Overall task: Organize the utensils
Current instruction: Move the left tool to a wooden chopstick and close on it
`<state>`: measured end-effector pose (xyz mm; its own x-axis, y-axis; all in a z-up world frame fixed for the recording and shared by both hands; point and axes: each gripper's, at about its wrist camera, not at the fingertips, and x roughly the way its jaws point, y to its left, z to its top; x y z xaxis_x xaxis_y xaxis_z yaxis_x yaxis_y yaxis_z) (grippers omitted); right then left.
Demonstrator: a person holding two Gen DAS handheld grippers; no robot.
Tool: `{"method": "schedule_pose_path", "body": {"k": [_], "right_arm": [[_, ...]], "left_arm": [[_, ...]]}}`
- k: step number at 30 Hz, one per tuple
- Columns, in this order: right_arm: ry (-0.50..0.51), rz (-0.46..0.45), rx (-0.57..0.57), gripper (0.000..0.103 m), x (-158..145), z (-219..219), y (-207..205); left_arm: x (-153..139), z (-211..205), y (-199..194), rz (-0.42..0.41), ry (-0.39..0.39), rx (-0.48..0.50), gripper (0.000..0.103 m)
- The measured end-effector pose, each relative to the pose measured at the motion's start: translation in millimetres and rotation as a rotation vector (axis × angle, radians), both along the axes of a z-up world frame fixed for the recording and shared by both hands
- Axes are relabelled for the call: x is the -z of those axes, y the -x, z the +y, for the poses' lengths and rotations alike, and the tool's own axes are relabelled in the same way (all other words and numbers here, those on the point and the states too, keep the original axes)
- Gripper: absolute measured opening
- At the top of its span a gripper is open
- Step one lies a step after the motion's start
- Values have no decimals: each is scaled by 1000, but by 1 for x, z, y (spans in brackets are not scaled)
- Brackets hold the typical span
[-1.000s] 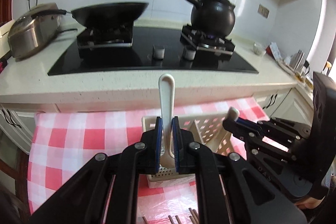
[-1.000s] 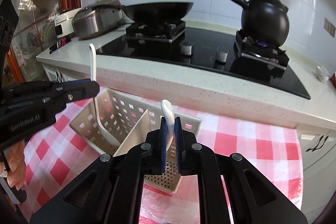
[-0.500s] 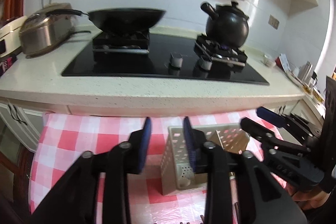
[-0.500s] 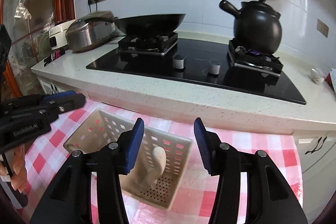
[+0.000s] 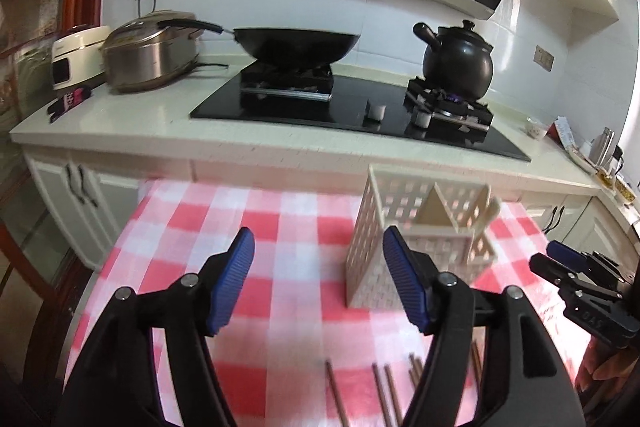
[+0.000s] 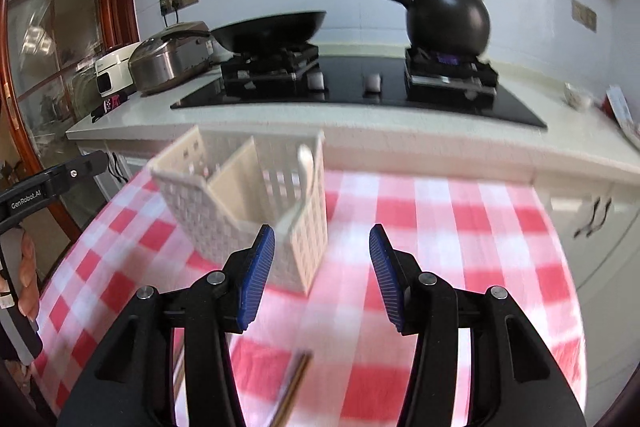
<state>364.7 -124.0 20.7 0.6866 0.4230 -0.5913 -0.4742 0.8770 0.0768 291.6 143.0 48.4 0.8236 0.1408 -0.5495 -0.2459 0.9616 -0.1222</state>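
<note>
A cream perforated utensil basket (image 5: pixel 420 227) with a divider stands on the red-checked tablecloth (image 5: pixel 260 227). It also shows in the right wrist view (image 6: pixel 240 203), where a white spoon (image 6: pixel 305 163) leans in its right compartment. My left gripper (image 5: pixel 320 283) is open and empty, held back from the basket and to its left. My right gripper (image 6: pixel 322 275) is open and empty, just in front of the basket; it also shows in the left wrist view (image 5: pixel 560 267). Several brown chopsticks (image 5: pixel 380 391) lie on the cloth near the front edge, and some show blurred in the right wrist view (image 6: pixel 294 387).
Behind the table runs a counter (image 5: pixel 120 123) with a black hob, a wok (image 5: pixel 296 45), a black kettle (image 5: pixel 458 61), a steel pressure cooker (image 5: pixel 152 53) and a white rice cooker (image 5: pixel 76 57). White cabinets (image 5: pixel 76 195) stand below.
Both grippers let go of their white spoons into the basket, opened wide and drew back and down from the basket. The basket now looks farther away.
</note>
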Motion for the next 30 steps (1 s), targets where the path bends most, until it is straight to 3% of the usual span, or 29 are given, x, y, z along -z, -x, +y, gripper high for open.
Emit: {"method": "schedule_pose_path", "body": {"k": [12, 22, 30], "right_arm": [[1, 84, 27, 47, 60, -32, 66], [-4, 137, 41, 46, 84, -47, 91], [-9, 158, 50, 41, 92, -54, 96]], "left_arm": [[77, -22, 59, 156, 8, -25, 65], [117, -40, 63, 268, 26, -3, 64], [128, -47, 56, 308, 21, 10, 49]]}}
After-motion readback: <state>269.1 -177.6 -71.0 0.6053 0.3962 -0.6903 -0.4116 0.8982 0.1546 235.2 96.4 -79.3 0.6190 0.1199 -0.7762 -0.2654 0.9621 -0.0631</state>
